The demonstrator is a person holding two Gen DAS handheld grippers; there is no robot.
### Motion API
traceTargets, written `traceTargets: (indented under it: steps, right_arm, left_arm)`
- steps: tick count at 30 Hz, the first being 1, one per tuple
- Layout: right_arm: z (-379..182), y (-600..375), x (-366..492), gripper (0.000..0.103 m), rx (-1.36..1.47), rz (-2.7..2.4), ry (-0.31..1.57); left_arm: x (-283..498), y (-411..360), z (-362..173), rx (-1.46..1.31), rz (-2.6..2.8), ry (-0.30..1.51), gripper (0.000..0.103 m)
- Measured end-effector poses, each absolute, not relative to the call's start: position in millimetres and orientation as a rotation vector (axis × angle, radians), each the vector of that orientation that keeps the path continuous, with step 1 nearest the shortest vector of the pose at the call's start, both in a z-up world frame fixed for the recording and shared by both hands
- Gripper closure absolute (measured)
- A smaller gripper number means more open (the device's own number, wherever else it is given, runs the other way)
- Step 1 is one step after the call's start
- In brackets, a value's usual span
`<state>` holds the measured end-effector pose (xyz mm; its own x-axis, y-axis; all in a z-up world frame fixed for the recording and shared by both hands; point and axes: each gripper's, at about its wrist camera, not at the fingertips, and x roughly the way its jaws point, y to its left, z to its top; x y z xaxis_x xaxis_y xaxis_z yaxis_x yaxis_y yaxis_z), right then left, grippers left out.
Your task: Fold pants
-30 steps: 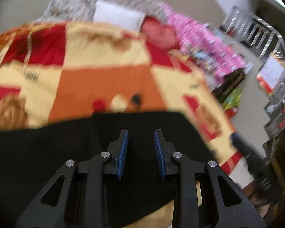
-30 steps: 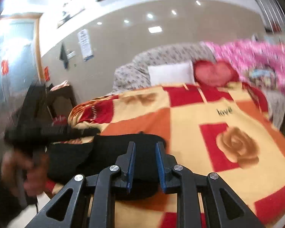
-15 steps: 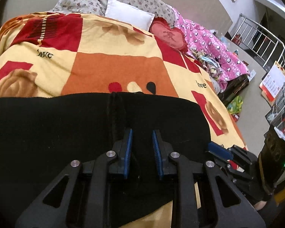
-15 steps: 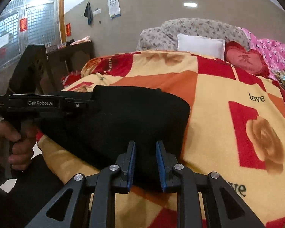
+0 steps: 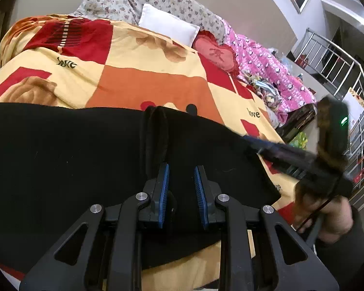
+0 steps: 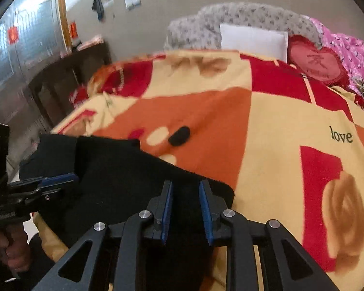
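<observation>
Left wrist view: black pants [image 5: 72,160] lie across the blanket [image 5: 143,82] on bed's near edge. Left gripper [image 5: 181,181] & right gripper [image 6: 185,202] both over the cloth, jaws slightly apart; can't tell if cloth is pinched.

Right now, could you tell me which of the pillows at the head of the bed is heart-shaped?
The red pillow, right of the plain white rectangular pillow; it alone is heart-shaped with a frilled edge.

The left gripper [image 5: 181,181] points downward, its blue-padded jaws standing a narrow gap apart, black cloth beneath them; whether the pads pinch it cannot be told; the right gripper [image 6: 185,200] is tilted down likewise, jaws narrowly parted; in each view the opposite hand [image 5: 327,215] grips the other tool's handle.
</observation>
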<state>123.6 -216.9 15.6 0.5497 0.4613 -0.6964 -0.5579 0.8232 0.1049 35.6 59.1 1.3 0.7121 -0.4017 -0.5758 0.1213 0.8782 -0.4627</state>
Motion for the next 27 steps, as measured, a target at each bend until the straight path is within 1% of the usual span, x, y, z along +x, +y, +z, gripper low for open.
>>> traceTargets:
  steps: [4,6,8,9,11,15,16,17,19,21,24,27]
  right_arm:
    - [50,-208,106,0.081,-0.086,0.673,0.657]
    - [38,-185,103,0.08,-0.186,0.683,0.675]
    - [4,-164,111,0.079,-0.295,0.665,0.792]
    - [7,-167,108,0.079,-0.266,0.662,0.73]
    - [14,-175,107,0.078,-0.209,0.661,0.759]
    - [32,-203,70,0.078,-0.126,0.694,0.65]
    - [31,-207,61,0.077,-0.132,0.695,0.642]
    - [23,-210,53,0.074,-0.151,0.691,0.642]
    - [-4,-211,46,0.07,-0.185,0.675,0.694]
    - [-14,-215,38,0.068,-0.173,0.684,0.601]
    - [-12,-213,39,0.067,-0.183,0.688,0.585]
    - [9,-216,44,0.068,-0.119,0.68,0.535]
  left_arm:
    - [37,64,0,-0.453,-0.315,0.72,0.081]
    - [37,63,0,-0.451,-0.314,0.72,0.081]
    - [37,64,0,-0.447,-0.312,0.718,0.081]
    - [37,65,0,-0.445,-0.312,0.718,0.081]
    - [36,66,0,-0.448,-0.316,0.716,0.081]
    - [35,66,0,-0.452,-0.314,0.713,0.081]
    - [36,66,0,-0.452,-0.312,0.712,0.081]
    - [35,65,0,-0.451,-0.31,0.711,0.081]
    - [35,64,0,-0.448,-0.304,0.711,0.081]
    - [34,64,0,-0.451,-0.307,0.711,0.081]
    - [33,66,-1,-0.487,-0.327,0.708,0.081]
    - [33,66,-2,-0.511,-0.331,0.703,0.081]
